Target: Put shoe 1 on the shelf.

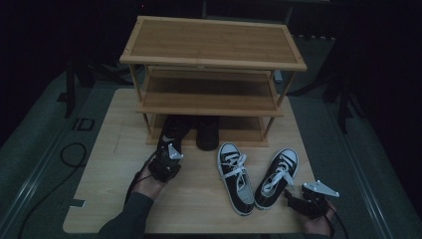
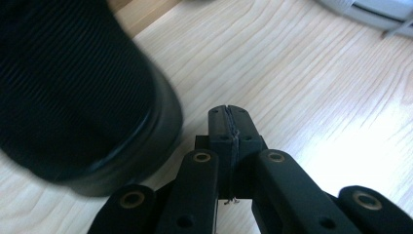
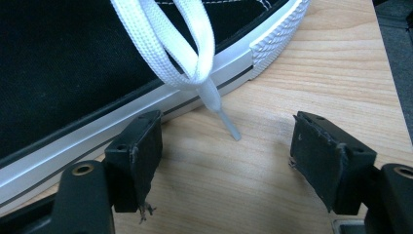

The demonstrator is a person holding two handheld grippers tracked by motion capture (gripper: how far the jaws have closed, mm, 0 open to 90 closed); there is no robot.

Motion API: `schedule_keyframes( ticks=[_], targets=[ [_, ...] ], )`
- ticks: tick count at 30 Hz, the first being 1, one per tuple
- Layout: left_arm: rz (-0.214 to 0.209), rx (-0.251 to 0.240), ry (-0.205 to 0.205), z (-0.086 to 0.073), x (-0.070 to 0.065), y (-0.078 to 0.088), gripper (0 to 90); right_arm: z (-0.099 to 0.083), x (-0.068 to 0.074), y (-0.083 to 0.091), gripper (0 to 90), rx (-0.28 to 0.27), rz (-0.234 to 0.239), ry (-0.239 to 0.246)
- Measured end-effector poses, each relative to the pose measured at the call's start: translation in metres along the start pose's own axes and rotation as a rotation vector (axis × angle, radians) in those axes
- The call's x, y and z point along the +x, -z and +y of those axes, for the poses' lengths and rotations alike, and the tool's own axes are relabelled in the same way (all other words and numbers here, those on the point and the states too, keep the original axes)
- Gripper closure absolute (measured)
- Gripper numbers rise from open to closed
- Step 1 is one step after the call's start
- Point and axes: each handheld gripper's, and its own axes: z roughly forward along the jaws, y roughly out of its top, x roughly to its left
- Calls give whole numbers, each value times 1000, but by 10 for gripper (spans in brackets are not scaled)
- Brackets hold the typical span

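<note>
- Sneakers, black with white laces, lie side by side on the tabletop (image 1: 199, 199): left sneaker (image 1: 235, 177), right sneaker (image 1: 276, 177), toes toward the wooden rack (image 1: 214, 45).
- The right claw (image 3: 226, 146) is spread wide; its view shows a lace tip (image 3: 229, 124) resting on the wood between the jaws, just beside the sneaker's white sole.
- Two dark shoes (image 1: 191, 130) sit on the rack's bottom shelf.
- The left claw (image 2: 229, 124) is pressed together, empty, right beside a black shoe's heel (image 2: 92, 97).
</note>
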Motion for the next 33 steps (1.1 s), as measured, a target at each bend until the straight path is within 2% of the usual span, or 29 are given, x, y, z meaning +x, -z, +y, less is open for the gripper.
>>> schedule_keyframes(
  ticks=[2,3,8,11,14,16,17,26,33],
  targets=[
    [9,3,2,-3,2,1,900,0,0,0,271,0,0,0],
    [23,14,22,-13,8,5,900,0,0,0,271,0,0,0],
    [50,36,36,-22,15,5,900,0,0,0,271,0,0,0],
    [78,56,59,-27,22,0,900,0,0,0,271,0,0,0],
    [80,68,64,-28,25,-4,900,0,0,0,271,0,0,0],
    [96,78,67,-30,26,-8,899,0,0,0,271,0,0,0],
    [92,75,85,-31,30,-11,900,0,0,0,271,0,0,0],
    [102,69,122,-25,40,-15,900,0,0,0,271,0,0,0],
    [104,61,136,-8,41,-24,900,0,0,0,271,0,0,0]
  ],
)
